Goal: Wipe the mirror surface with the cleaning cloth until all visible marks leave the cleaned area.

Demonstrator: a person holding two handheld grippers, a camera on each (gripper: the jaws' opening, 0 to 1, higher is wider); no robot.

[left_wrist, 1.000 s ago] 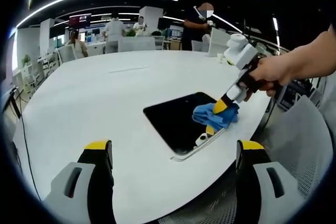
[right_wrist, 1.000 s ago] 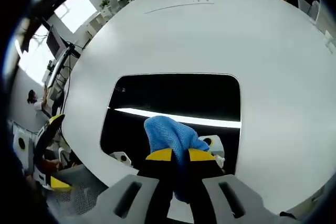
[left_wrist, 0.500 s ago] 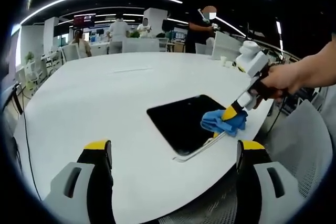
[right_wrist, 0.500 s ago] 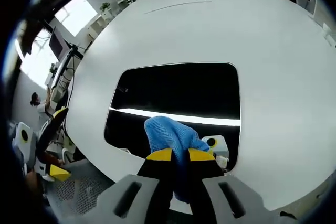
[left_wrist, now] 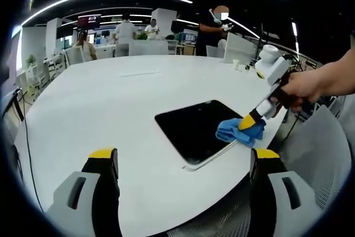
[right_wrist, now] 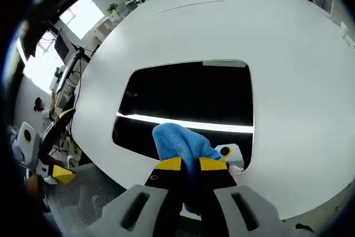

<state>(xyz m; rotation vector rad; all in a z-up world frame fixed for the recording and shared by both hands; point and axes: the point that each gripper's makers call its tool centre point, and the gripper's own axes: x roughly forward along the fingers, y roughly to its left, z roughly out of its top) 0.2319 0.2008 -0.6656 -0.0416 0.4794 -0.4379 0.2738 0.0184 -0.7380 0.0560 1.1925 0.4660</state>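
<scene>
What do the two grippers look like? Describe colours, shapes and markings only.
The left gripper has two broad grey jaws with dark inner faces and yellow tips. The right gripper matches: grey bodies with slotted openings, black jaws, yellow tips. From the left gripper view, its body is white and black, on a bare forearm.

No text, label or number I can read anywhere. The wall screen (left_wrist: 89, 21) far across the room glows red (too small and blurred to make out any lettering).

Right claw (right_wrist: 190, 164) clamped on blue cloth (right_wrist: 180, 144), cloth pressed on dark mirror (right_wrist: 188, 95) near edge, white table (right_wrist: 288, 65)
</scene>
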